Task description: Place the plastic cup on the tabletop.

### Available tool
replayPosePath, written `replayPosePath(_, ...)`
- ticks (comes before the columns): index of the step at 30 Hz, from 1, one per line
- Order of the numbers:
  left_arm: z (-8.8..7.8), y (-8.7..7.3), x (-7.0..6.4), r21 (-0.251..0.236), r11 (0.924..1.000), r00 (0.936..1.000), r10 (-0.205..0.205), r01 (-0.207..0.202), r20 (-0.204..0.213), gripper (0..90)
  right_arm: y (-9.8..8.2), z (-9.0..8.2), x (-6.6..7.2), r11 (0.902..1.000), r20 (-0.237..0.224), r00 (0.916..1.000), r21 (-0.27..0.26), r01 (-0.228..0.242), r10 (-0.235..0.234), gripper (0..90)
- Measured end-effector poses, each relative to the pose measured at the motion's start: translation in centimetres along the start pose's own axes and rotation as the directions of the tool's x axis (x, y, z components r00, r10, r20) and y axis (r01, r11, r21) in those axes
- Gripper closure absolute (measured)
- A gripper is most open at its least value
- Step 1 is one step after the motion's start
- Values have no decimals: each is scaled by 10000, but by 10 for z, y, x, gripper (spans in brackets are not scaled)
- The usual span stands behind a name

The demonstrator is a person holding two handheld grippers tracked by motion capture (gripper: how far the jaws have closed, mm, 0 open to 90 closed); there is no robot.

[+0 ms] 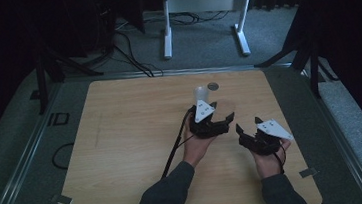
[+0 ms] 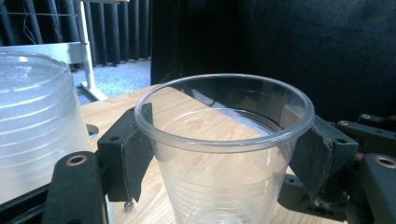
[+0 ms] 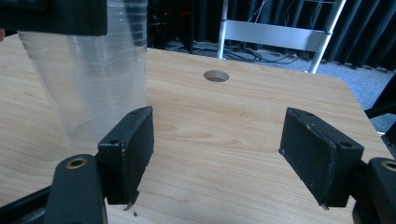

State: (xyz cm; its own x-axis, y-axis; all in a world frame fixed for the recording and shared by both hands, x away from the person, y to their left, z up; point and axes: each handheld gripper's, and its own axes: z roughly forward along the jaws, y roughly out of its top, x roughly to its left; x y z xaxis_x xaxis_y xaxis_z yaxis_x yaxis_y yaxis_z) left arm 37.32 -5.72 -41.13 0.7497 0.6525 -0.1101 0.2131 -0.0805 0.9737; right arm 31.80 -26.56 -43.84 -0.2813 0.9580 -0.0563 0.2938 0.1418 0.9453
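Left tool (image 2: 219, 154) is clamping a clear cup (image 2: 224, 140) below its rim, near desk (image 1: 122, 138) centre; thin, light, crushable, slippery. Cup stack (image 3: 93, 70) is standing at 9 o'clock. Right tool (image 3: 217, 154) is gaping, holding nothing.

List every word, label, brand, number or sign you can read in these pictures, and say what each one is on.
None can be read.
The clear cup between the left gripper's jaws carries no print.
The stack of cups carries no print.
The grey plates on the grippers show small dots, not letters.
A dark mark on the mat left of the table is too blurred to read.
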Motion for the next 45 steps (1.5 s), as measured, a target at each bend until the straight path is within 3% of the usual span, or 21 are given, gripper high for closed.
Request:
replayPosePath(27, -12, -21, 6, 124, 9999, 9999, -24, 26, -101, 276, 0, -1, -1, 10000, 40, 10000, -23, -5, 5, 259)
replayPosePath(45, -22, -37, 20, 292, 9993, 9985, 235, -220, -503, 276, 0, -1, -2, 10000, 57, 10000, -27, -19, 19, 259)
